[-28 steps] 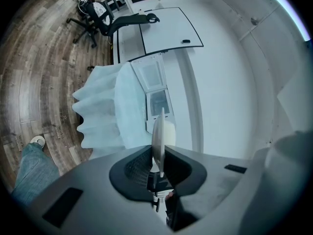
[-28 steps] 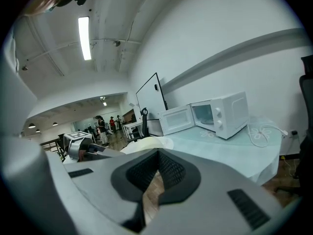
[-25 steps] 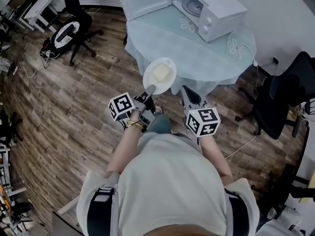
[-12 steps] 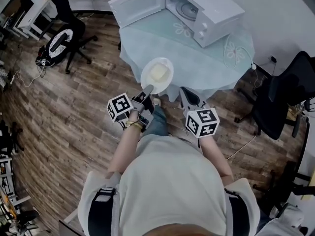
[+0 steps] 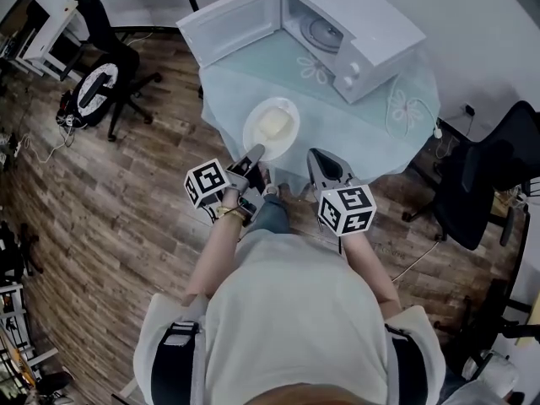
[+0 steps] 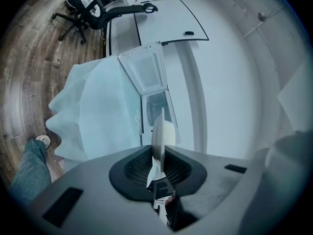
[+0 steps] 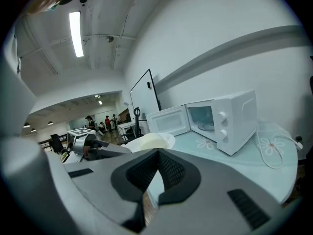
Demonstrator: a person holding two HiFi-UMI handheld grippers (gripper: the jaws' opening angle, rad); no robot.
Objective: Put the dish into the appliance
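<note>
White dish (image 5: 251, 133), bearing a pale mound (image 5: 272, 125), perhaps dough, is pinched at its rim by the left tool (image 5: 255, 153) over the worktop (image 5: 363, 129) edge. The right tool (image 5: 318, 159) is pressed together, empty. Beyond, a turntable (image 5: 325, 32) is seen inside the open microwave (image 5: 380, 24).

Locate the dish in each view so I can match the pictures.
Head view: the dish is at centre, over the near edge of the table, held by the left gripper.
Left gripper view: it is edge-on at low centre, clamped between the jaws.
Right gripper view: it sits left of centre, just above the jaws.
Shared landmark: the white microwave, with its door open.
</note>
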